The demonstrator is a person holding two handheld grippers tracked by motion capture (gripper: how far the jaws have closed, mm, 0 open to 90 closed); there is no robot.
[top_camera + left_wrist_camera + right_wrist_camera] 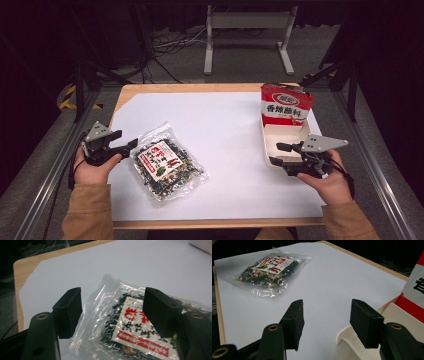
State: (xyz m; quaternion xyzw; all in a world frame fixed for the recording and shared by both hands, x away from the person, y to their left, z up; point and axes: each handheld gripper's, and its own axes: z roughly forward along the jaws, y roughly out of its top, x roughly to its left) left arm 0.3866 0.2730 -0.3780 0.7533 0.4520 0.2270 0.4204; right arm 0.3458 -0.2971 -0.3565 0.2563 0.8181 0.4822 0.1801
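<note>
Left tool (129, 149) released, jaws straddling the packet (166, 164) near the bench's left edge. Right tool (280, 154) released over the box (282, 131) rim. Clench squarely on the packet's corner.

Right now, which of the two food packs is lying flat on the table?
The clear bag by the left gripper. It lies flat on the white sheet, while the red box stands upright in the white tray.
</note>
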